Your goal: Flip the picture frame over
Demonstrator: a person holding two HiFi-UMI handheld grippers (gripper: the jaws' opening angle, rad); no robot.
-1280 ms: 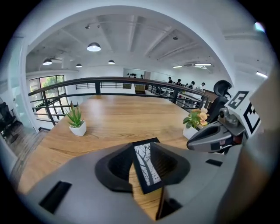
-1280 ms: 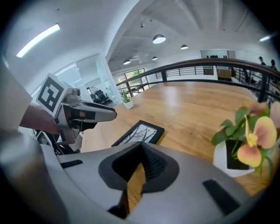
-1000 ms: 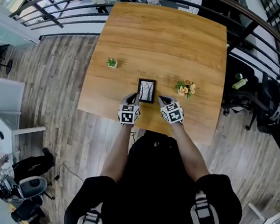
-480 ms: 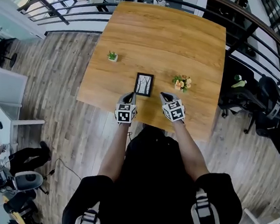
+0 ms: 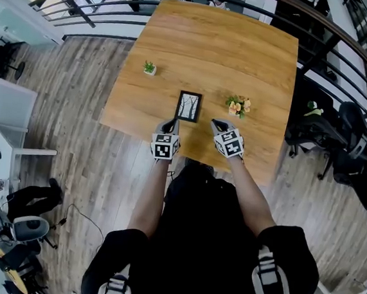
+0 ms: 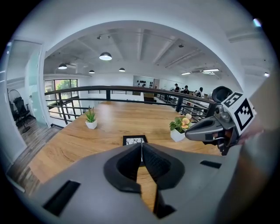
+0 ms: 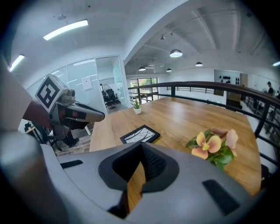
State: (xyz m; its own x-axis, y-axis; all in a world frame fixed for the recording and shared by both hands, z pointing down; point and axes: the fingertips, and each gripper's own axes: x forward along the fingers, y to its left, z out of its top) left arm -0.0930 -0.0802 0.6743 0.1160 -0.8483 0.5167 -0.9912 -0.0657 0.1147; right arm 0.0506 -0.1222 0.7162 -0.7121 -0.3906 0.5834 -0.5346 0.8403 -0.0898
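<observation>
A small black picture frame [image 5: 188, 106] lies flat on the wooden table [image 5: 213, 42], picture side up, showing a white print of bare trees. It also shows in the left gripper view [image 6: 134, 140] and the right gripper view [image 7: 140, 134]. My left gripper [image 5: 171, 124] hovers just short of the frame's near left corner, shut and empty. My right gripper [image 5: 216, 124] sits to the frame's right near the table's front edge, shut with nothing between its jaws. Neither gripper touches the frame.
A small green potted plant [image 5: 150, 67] stands on the table's left side. A pot of orange and pink flowers [image 5: 239, 106] stands right of the frame, close to my right gripper. A black railing [image 5: 106, 13] borders the table's far side; office chairs [image 5: 358, 147] stand at the right.
Both grippers have drawn back a little from the frame toward the table's front edge and risen slightly. The frame lies where it was, picture side up.
</observation>
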